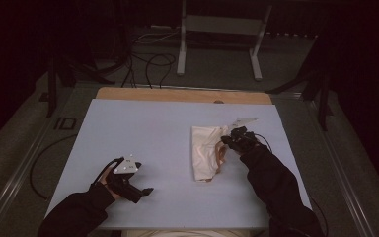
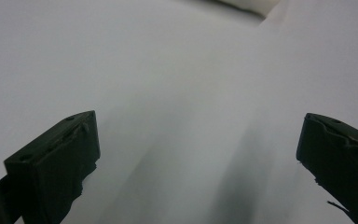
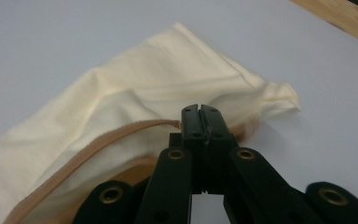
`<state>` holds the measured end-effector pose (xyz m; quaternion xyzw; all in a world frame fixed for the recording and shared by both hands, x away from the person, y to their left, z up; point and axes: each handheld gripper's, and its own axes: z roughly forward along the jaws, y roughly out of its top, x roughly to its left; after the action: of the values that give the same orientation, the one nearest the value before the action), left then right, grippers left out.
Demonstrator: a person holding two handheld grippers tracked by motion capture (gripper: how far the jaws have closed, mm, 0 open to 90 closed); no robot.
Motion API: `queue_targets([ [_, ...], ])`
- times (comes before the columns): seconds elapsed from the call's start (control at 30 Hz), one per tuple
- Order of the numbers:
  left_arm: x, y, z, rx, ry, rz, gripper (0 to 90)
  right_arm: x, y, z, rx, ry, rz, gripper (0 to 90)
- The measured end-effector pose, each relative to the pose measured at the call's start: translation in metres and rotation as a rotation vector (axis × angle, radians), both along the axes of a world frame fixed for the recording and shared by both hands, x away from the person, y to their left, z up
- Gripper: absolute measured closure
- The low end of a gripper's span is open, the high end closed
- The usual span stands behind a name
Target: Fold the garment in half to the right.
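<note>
Cream cloth [image 1: 206,152], partly folded on the counter [image 1: 143,133], is pinched at its edge by the closed right hand-held gripper [image 3: 200,112]; the left hand-held gripper [image 2: 196,140] is held wide, empty; folding seemingly remains unfinished.

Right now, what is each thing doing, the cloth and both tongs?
Cream cloth: folded and rumpled, flat on the table, tan-trimmed edge pinched.
Right tongs: shut on the cloth's edge.
Left tongs: open, holding nothing, over bare tabletop.
Table: covered by a pale sheet.
</note>
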<state>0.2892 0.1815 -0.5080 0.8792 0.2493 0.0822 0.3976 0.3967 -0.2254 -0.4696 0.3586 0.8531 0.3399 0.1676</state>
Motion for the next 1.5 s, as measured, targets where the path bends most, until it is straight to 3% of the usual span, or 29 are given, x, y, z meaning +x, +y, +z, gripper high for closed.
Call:
queue_targets([
  [0.17, -0.002, 0.011, 0.002, -0.019, -0.013, 0.031, 0.1, -0.007, -0.015, -0.005, 0.018, 0.020, -0.027, 90.0],
  [0.4, -0.006, 0.027, 0.001, -0.035, -0.020, 0.087, 0.1, -0.013, -0.029, -0.027, 0.016, 0.061, -0.060, 90.0],
  [0.67, -0.008, 0.034, -0.001, -0.048, -0.023, 0.115, 0.1, -0.012, -0.032, -0.045, 0.017, 0.092, -0.060, 87.6],
  [0.77, -0.008, 0.035, -0.001, -0.046, -0.023, 0.115, 0.1, -0.011, -0.032, -0.046, 0.026, 0.103, -0.064, 80.9],
  [0.9, -0.008, 0.035, -0.001, -0.053, -0.025, 0.120, 0.1, -0.007, -0.039, -0.032, 0.030, 0.073, -0.078, 72.6],
  [1.03, -0.007, 0.036, -0.001, -0.054, -0.027, 0.123, 0.1, 0.005, -0.043, -0.017, 0.037, 0.030, -0.108, 64.5],
  [1.17, -0.007, 0.036, -0.002, -0.057, -0.024, 0.127, 0.1, 0.026, -0.043, -0.006, 0.092, 0.021, -0.139, 55.9],
  [1.37, -0.007, 0.036, -0.003, -0.055, -0.026, 0.124, 0.1, 0.055, -0.032, -0.012, 0.101, 0.064, -0.156, 51.4],
  [1.5, -0.007, 0.036, -0.002, -0.058, -0.025, 0.122, 0.2, 0.070, -0.032, -0.027, 0.119, 0.135, -0.158, 45.1],
])
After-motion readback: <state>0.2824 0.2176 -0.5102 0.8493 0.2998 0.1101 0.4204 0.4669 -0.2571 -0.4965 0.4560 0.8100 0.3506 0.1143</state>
